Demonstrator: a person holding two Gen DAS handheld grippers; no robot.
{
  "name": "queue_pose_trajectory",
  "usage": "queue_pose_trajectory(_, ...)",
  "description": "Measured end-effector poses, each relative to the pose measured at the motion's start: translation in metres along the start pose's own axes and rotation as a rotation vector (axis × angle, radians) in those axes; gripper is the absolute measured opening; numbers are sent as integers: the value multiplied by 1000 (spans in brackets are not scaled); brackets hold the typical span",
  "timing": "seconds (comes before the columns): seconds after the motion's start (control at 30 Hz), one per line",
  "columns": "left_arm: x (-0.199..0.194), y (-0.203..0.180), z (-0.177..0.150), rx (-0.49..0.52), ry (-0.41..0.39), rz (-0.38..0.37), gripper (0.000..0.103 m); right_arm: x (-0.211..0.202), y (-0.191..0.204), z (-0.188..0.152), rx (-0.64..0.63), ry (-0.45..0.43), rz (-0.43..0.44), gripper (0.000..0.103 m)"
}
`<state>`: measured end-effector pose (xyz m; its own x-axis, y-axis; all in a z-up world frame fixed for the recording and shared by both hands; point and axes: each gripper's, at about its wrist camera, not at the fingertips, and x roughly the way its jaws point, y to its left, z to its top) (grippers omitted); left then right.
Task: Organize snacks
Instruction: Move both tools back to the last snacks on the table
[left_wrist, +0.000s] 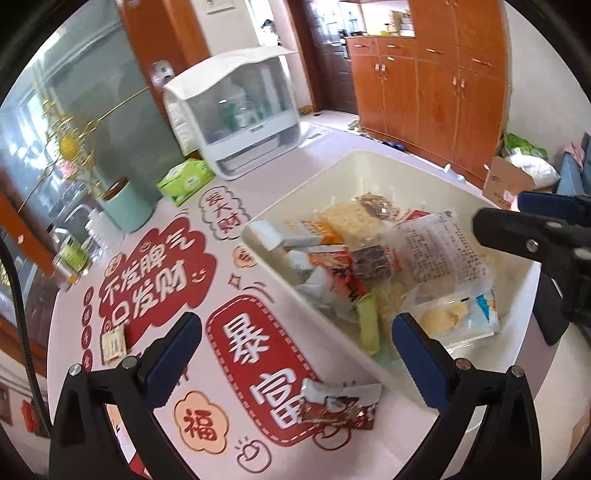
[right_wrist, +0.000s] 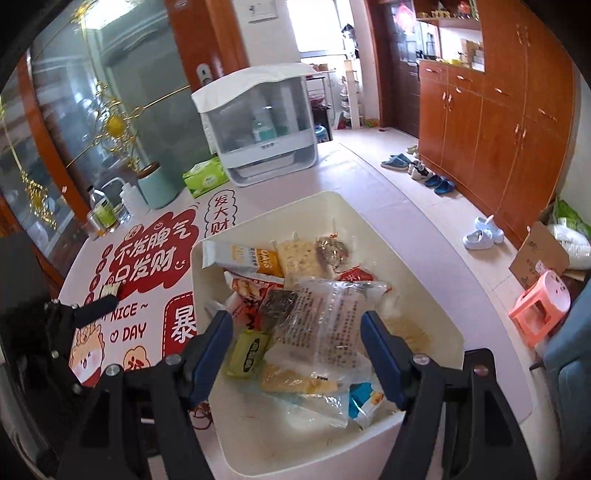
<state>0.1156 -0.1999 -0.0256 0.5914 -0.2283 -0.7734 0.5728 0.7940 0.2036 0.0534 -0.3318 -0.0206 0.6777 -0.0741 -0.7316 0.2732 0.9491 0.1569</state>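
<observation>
your left gripper (left_wrist: 295, 354) stands as wide as it goes, nothing between the pads, hanging over the printed tablecloth (left_wrist: 155, 266) with a red-brown snack packet (left_wrist: 340, 406) lying on the cloth just ahead of it, beside the near corner of the cream bin (left_wrist: 369, 166). your right gripper (right_wrist: 297, 350) is partly open over the bin's heap; a clear printed wrapper (right_wrist: 328, 314) lies below the gap, but the pads do not appear to press on it, so read it as empty. progress, judged from how things lie: most of the work looks done, the bin already holding a pile of snacks. left outside it: two items, the red-brown packet and one small tan packet (left_wrist: 112, 341) farther off on the cloth near the left jaw. count in the bin: roughly ten packets showing, exact number not readable since they overlap; among them one oat bar (right_wrist: 251, 258), one green sweet (right_wrist: 249, 352), one blue-cornered bag (right_wrist: 364, 400). elsewhere on the table: one white lidded container (right_wrist: 258, 125), one green tissue pack (right_wrist: 205, 177), one mint canister (right_wrist: 157, 184).
</observation>
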Motion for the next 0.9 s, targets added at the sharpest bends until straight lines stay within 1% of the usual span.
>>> queue_pose_trajectory(0.23, -17, 40, -26, -89, -2, 50, 102, -11, 20, -8, -81, -34, 37, 72)
queue_pose_trajectory(0.33, -25, 61, -43, -132, 2, 92, 102, -14, 33, -14, -128, -45, 67, 72)
queue_pose_trajectory(0.43, -29, 78, -58, -162, 10, 116, 102, -15, 51, -23, -193, -50, 105, 72)
queue_pose_trajectory(0.57, -32, 105, -87, -198, 41, 182, 102, -16, 77, -37, -288, -46, 161, 72)
queue_pose_trajectory(0.7, -31, 134, -118, -256, 88, 244, 102, -8, 105, -57, -381, -13, 203, 72)
queue_pose_trajectory(0.83, -25, 157, -145, -324, 137, 255, 102, 5, 132, -82, -467, 49, 231, 72)
queue_pose_trajectory(0.9, -21, 164, -158, -353, 160, 256, 102, 15, 145, -93, -512, 78, 225, 72)
